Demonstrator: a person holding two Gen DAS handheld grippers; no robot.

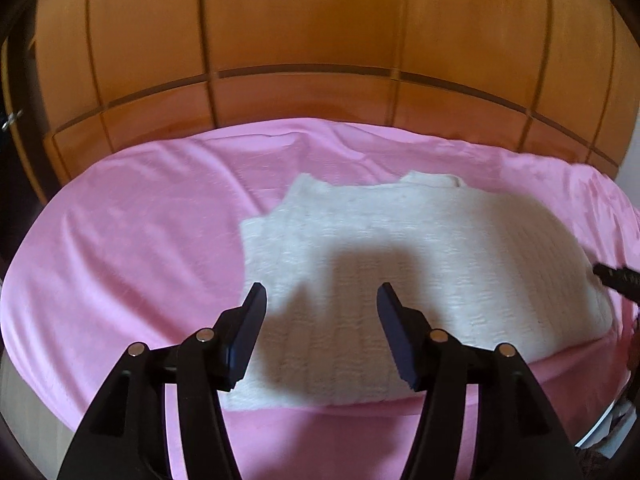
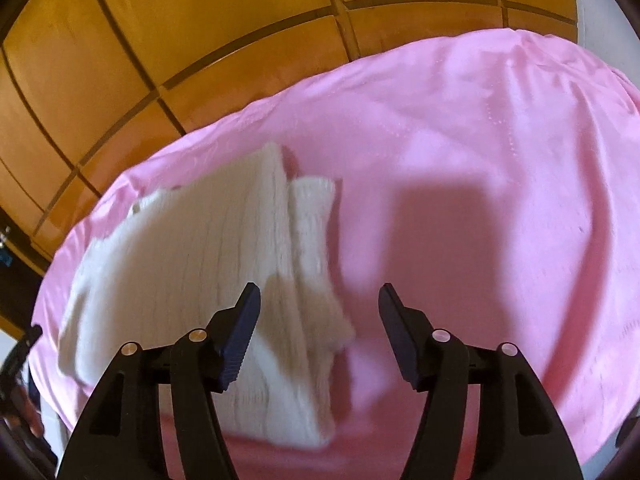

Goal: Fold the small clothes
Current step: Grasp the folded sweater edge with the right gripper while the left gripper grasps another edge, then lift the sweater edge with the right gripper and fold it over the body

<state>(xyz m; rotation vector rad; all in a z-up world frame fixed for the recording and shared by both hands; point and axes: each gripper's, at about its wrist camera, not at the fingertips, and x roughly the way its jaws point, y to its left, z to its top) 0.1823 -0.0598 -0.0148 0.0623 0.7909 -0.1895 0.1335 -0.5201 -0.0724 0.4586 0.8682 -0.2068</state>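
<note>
The sweater, white ribbed knit, lies flat on the pink sheet, just ahead of and below the left gripper. Its folded body spreads from between the left gripper's fingers away to the right, and the collar end sits farthest from the gripper, toward the wooden wardrobe. The left gripper is released: its jaws stand apart with nothing between the pads, and its shadow falls on the knit beneath them.

In the right wrist view the sweater lies ahead and to the left of the right gripper. A folded-over layer runs as a narrower strip along the sweater's right side, its ragged lower corner ending just ahead of the gap between the fingers. The right gripper is also released, jaws apart and empty, above the sweater's right edge and bare sheet.

Around the sweater the sheet is rumpled into soft creases, with a dark shadow on it ahead of the right gripper. Nothing lies on top of the sweater. A black tip of the other gripper pokes in at the right edge of the left wrist view, just beside the sweater's right side. Beyond the sheet's far edge stand the wardrobe's orange panels with dark grooves.
</note>
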